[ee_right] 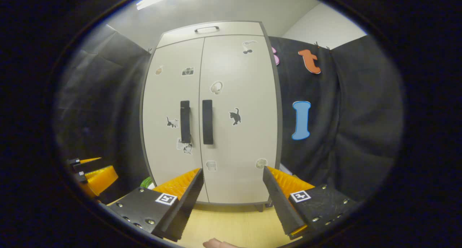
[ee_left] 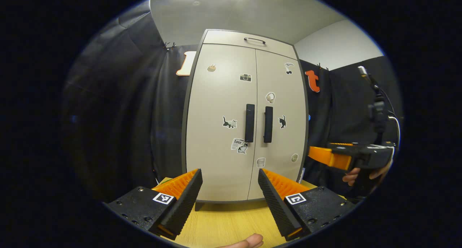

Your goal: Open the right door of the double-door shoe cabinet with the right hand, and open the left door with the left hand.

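We face the shut shoe cabinet (ee_right: 211,114) standing on the table (ee_right: 231,222), both grippers open and empty, well short of it; next our right gripper (ee_right: 232,190) should close on the right door handle (ee_right: 207,121).

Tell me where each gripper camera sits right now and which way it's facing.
Left gripper view: rides the left gripper, jaws apart, facing the closed shoe cabinet; a fingertip at the bottom, the right gripper and its hand off to the side.
Right gripper view: rides the right gripper, jaws apart, facing the cabinet.
Shared: both door handles, both doors shut.
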`<action>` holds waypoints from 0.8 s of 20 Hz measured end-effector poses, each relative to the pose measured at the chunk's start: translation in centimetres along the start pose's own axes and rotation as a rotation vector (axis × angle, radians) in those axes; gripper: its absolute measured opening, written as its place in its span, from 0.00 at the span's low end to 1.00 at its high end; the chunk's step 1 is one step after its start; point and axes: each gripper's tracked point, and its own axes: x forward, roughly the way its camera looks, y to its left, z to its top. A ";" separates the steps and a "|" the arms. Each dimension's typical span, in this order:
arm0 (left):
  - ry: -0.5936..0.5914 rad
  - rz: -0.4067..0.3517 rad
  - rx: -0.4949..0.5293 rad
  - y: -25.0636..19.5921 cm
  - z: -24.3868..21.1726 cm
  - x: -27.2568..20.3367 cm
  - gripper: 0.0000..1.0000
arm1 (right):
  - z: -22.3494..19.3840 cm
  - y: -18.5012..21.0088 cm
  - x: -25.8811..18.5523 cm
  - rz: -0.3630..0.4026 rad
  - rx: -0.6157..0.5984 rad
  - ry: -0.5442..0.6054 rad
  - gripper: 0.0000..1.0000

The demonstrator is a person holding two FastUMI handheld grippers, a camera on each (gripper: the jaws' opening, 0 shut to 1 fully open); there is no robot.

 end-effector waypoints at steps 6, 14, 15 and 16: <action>-0.036 0.042 -0.012 2.3 -0.6 -2.3 0.96 | 3.8 2.6 8.4 0.059 0.031 -0.027 0.94; -0.025 0.093 -0.019 6.3 -2.1 -2.9 0.96 | 6.1 6.3 16.6 0.053 0.001 -0.018 0.98; -0.027 0.087 -0.015 6.5 -2.0 -3.0 0.96 | 5.9 6.2 17.6 0.031 -0.011 -0.011 0.98; -0.029 0.081 -0.013 6.6 -2.0 -3.1 0.96 | 5.5 6.0 18.2 0.009 -0.018 -0.001 0.98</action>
